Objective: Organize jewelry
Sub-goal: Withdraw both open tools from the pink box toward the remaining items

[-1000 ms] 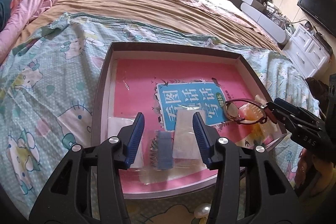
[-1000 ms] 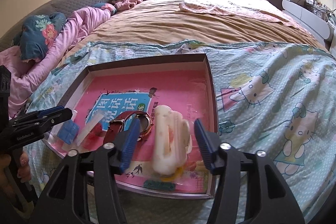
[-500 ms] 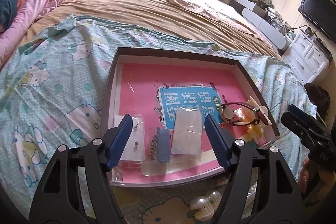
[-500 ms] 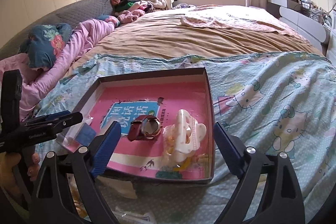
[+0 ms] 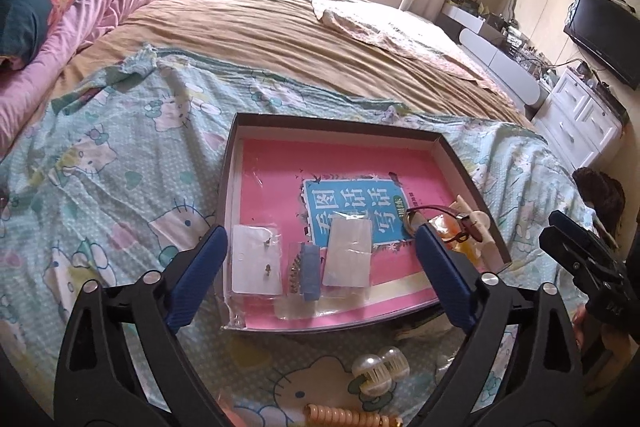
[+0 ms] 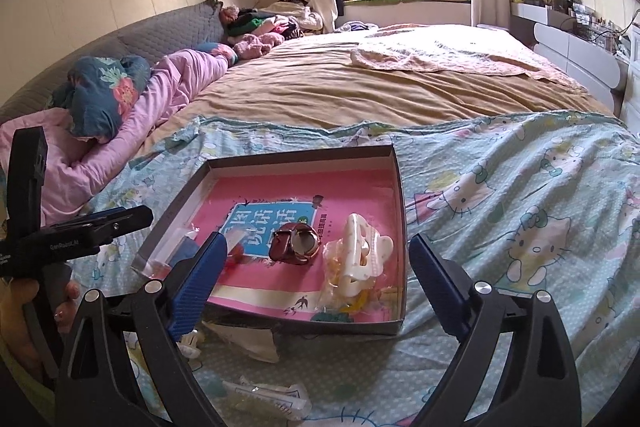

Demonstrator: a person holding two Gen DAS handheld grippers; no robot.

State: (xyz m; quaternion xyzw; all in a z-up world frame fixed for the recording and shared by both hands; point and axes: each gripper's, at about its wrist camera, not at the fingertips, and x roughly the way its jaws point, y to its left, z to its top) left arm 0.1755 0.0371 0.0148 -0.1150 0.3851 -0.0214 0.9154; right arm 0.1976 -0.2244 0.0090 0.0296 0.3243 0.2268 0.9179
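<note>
A shallow dark box [image 5: 228, 163] [image 6: 400, 195] with a pink book as its floor lies on the bed. In it are an earring card [image 5: 256, 259], a blue clip packet [image 5: 309, 271], a clear packet [image 5: 348, 255], a brown-strap watch [image 6: 294, 242] [image 5: 430, 211] and a white hair claw [image 6: 364, 253]. My left gripper [image 5: 320, 273] is open and empty, held above the box's near edge. My right gripper [image 6: 318, 277] is open and empty, pulled back from the box.
On the Hello Kitty sheet in front of the box lie two pearly hair pieces [image 5: 378, 371], a beaded bracelet [image 5: 348, 417], a crumpled paper [image 6: 248, 341] and a clear packet [image 6: 268, 399]. Pink quilt [image 6: 120, 147] and pillows lie at the left; a white dresser [image 5: 580, 119] stands at the right.
Both grippers have opened wide and drawn back and up from the box. The watch and hair claw now lie free in the box.
</note>
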